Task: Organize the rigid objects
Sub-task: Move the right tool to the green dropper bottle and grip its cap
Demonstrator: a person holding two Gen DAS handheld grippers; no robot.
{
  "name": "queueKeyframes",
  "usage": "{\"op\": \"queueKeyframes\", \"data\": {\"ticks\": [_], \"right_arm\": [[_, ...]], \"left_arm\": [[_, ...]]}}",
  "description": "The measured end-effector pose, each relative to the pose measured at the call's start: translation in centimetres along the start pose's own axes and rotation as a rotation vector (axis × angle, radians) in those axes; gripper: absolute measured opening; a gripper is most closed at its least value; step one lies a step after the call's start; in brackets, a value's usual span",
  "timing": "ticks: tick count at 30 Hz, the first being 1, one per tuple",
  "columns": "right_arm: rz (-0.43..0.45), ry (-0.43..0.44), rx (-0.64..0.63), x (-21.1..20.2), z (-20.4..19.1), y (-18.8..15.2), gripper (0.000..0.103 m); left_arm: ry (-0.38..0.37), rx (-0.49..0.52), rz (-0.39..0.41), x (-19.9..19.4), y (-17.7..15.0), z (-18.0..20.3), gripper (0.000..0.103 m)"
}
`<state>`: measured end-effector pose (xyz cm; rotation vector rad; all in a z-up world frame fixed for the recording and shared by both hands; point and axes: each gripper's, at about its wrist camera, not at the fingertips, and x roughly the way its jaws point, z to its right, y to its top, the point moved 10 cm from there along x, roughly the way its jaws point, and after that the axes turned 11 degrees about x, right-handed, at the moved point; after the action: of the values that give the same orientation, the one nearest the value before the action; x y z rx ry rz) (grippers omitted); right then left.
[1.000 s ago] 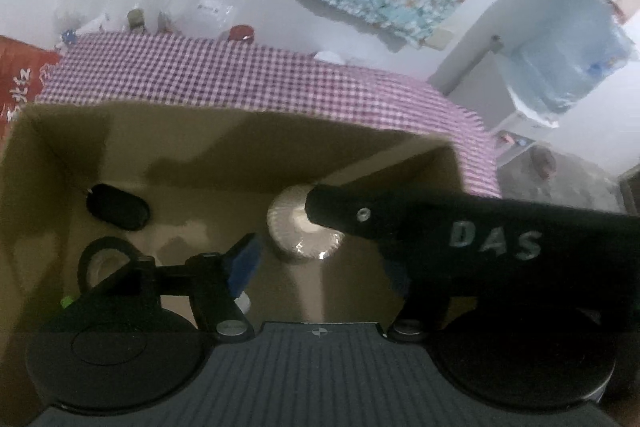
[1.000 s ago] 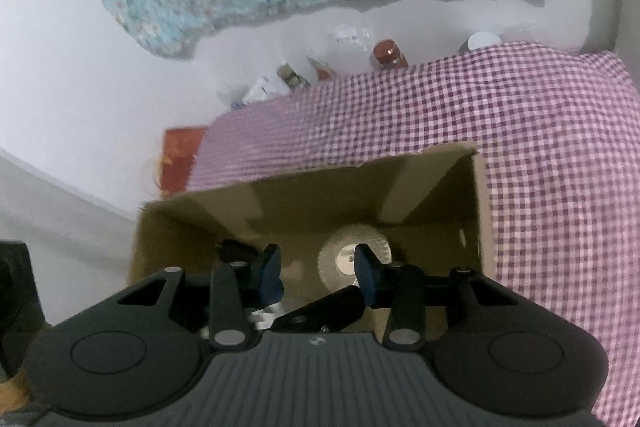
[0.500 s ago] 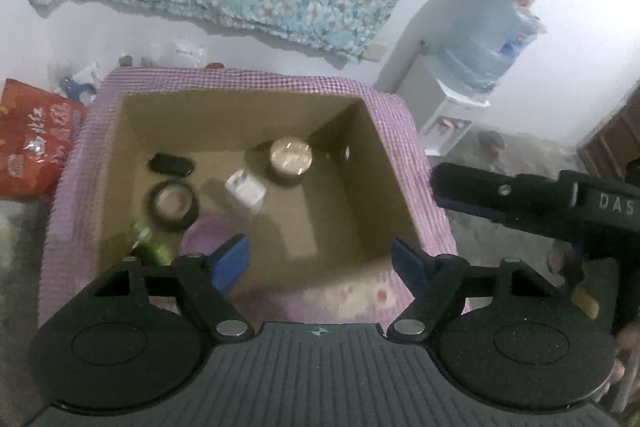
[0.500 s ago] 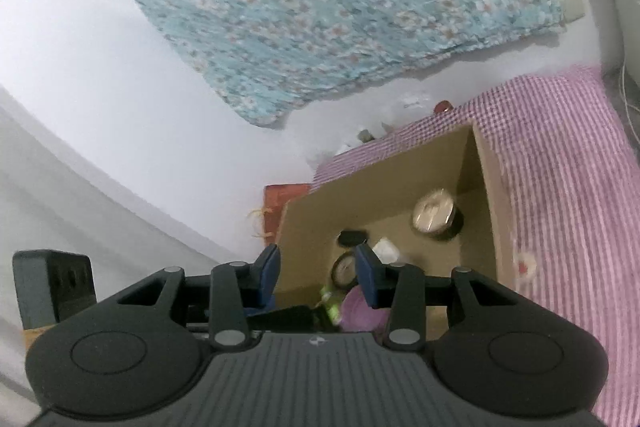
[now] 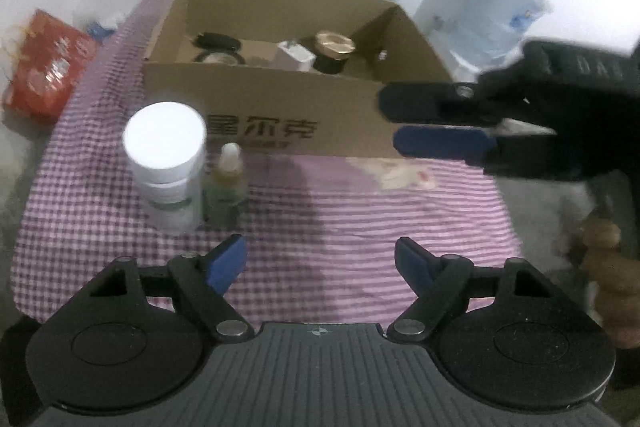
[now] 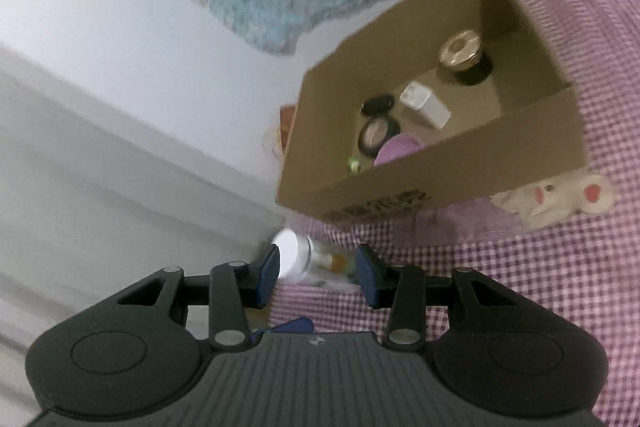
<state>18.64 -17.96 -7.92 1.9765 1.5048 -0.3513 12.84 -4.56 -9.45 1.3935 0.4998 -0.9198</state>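
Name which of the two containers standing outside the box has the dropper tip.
The small amber bottle, right of the wide white-lidded jar; the jar is taller with a flat lid.

- Dim, cool indoor light; colours look washed out.
- The white jar's lid (image 5: 162,135) glares (almost blown out).
- A soft shadow falls in front of the cardboard box (image 5: 296,111).
- Motion blur smears both views; fisheye bending darkens corners.

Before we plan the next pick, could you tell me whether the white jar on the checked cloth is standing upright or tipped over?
Upright: the white jar stands on its base, lid facing up, outside the cardboard box, beside the small dropper bottle.
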Motion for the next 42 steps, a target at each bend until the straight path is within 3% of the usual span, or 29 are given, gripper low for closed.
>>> {"op": "queueKeyframes", "data": {"ticks": [4,12,21,29,35,42], "right_arm": [[-0.021,-0.108,-0.187,3.0,-1.0,-1.0,0.045],[-0.133,-0.276,-0.643,7.7,-2.2,-3.8,0.045],[-0.207,-0.327,-0.976,11.5,-2.7,-5.6,0.043],[-0.223,-0.279,-1.036,13.0,-3.4,-5.7,0.038],[-0.219,-0.254,-1.004,12.9,-3.5,-5.6,0.021],[-0.188,-0.275,-0.936,12.0,-3.0,-5.1,0.021]], "left_arm": [[0.09,0.057,0.035,1.8,-0.3,-0.9,0.072],[0.148,0.052,0.051,4.3,-2.1,-2.4,0.062],[0.192,0.038,0.08,5.4,-1.9,-3.2,0.051],[0.184,0.015,0.092,5.3,-2.8,-4.0,0.047],[0.177,0.017,0.102,4.6,-3.5,-3.5,0.047],[0.175,0.05,0.119,4.5,-3.2,-3.2,0.047]]}}
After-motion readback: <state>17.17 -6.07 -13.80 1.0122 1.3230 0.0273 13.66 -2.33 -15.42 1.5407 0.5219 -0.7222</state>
